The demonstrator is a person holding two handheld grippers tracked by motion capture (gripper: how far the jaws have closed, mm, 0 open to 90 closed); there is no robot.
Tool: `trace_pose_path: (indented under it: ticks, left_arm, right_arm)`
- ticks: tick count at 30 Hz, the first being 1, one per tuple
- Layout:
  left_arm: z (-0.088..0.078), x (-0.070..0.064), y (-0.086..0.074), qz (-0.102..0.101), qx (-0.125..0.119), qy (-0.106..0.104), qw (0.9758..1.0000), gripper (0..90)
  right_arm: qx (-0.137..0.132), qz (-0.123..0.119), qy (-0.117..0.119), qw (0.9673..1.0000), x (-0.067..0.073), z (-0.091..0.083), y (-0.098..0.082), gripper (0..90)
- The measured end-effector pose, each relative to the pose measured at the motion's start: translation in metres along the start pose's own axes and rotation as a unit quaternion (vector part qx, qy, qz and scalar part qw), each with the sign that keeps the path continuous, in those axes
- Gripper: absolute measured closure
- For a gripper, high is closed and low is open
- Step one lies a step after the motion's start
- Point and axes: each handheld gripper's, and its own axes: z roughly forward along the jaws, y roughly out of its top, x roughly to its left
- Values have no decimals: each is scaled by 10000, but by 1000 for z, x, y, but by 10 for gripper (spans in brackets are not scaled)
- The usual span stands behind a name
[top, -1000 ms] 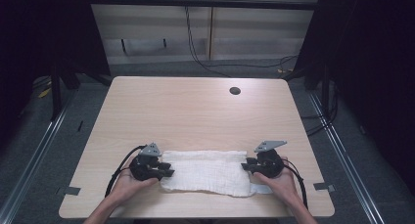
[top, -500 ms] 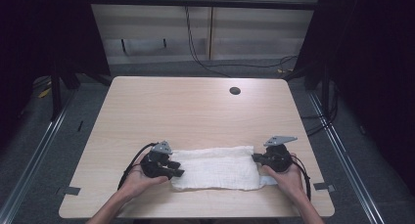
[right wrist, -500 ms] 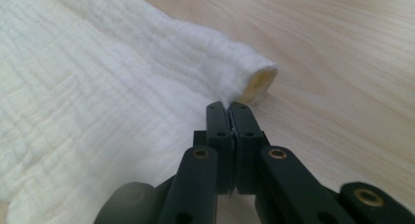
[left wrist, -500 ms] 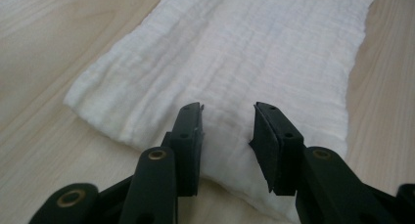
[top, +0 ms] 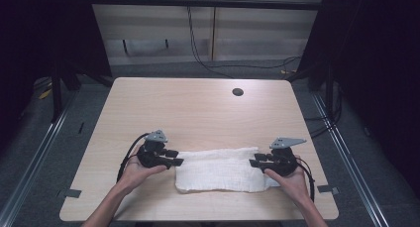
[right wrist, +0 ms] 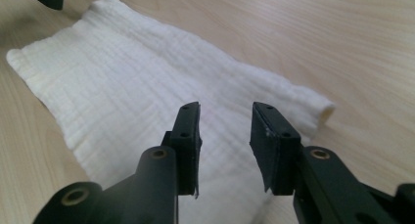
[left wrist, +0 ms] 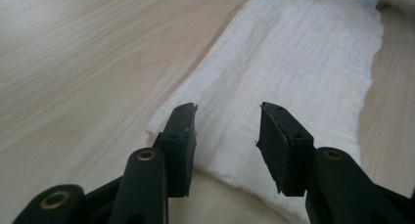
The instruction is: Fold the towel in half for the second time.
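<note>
Pale wood table [top: 198, 113] with a dark hole [top: 237, 92] – grey floor, dark curtains. White cloth [top: 220, 170] lies flat; left gripper [top: 174, 157] and right gripper [top: 256, 162] fingers just opened, empty.

The table [top: 198, 113] lies bare from the folded white cloth [top: 220, 168] to its far edge, broken there by one small dark round hole [top: 237, 92], so a hand passes freely over it. Along the near edge, the cloth spans the gap between left tool [top: 177, 157] and right tool [top: 253, 160].
</note>
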Motion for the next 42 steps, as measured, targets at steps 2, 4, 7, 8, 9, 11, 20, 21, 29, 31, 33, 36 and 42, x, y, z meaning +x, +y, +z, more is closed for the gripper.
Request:
trace_pose_path:
  ticks: [2, 4, 7, 8, 9, 11, 20, 21, 29, 31, 33, 36, 42]
  left_arm:
    - [-1, 2, 0, 21, 49, 304, 9995, 590]
    - [-2, 2, 0, 23, 58, 246, 9997, 589]
    - [-4, 3, 2, 0, 42, 294, 9996, 574]
    - [-4, 4, 4, 12, 80, 368, 9993, 570]
    - [-5, 5, 7, 13, 105, 419, 9991, 571]
    - [-8, 7, 14, 12, 91, 469, 9989, 576]
    - [-5, 18, 22, -226, -83, 398, 9989, 595]
    - [-3, 19, 22, -257, -37, 424, 9988, 598]
    - [-3, 21, 19, -209, -44, 396, 9990, 569]
    - [-5, 23, 18, -240, -80, 397, 9989, 561]
    - [-6, 24, 18, -266, -99, 427, 9987, 554]
    - [-6, 27, 16, -289, -84, 422, 9987, 551]
    - [-6, 28, 13, -299, -56, 418, 9987, 534]
  right_arm:
    - [-20, 24, -35, 10000, 5, 3, 2, 658]
    - [-2, -6, 37, 10000, 11, 5, 4, 658]
    - [-17, -172, 265, 9995, 22, 10, 8, 653]
    - [18, -224, 295, 9993, 26, 13, 10, 650]
    - [78, -264, 357, 9990, 30, 16, 11, 647]
    - [119, -309, 466, 9984, 39, 23, 12, 645]
    - [291, -611, 969, 9930, 72, 49, 31, 650]
    - [302, -643, 1040, 9920, 75, 52, 34, 649]
    - [293, -958, 1460, 9842, 104, 75, 56, 605]
    - [305, -1055, 1550, 9818, 112, 81, 60, 610]
    - [353, -1124, 1613, 9798, 119, 87, 64, 616]
    - [402, -1173, 1779, 9762, 128, 98, 67, 607]
    - [500, -1281, 1938, 9714, 143, 115, 72, 577]
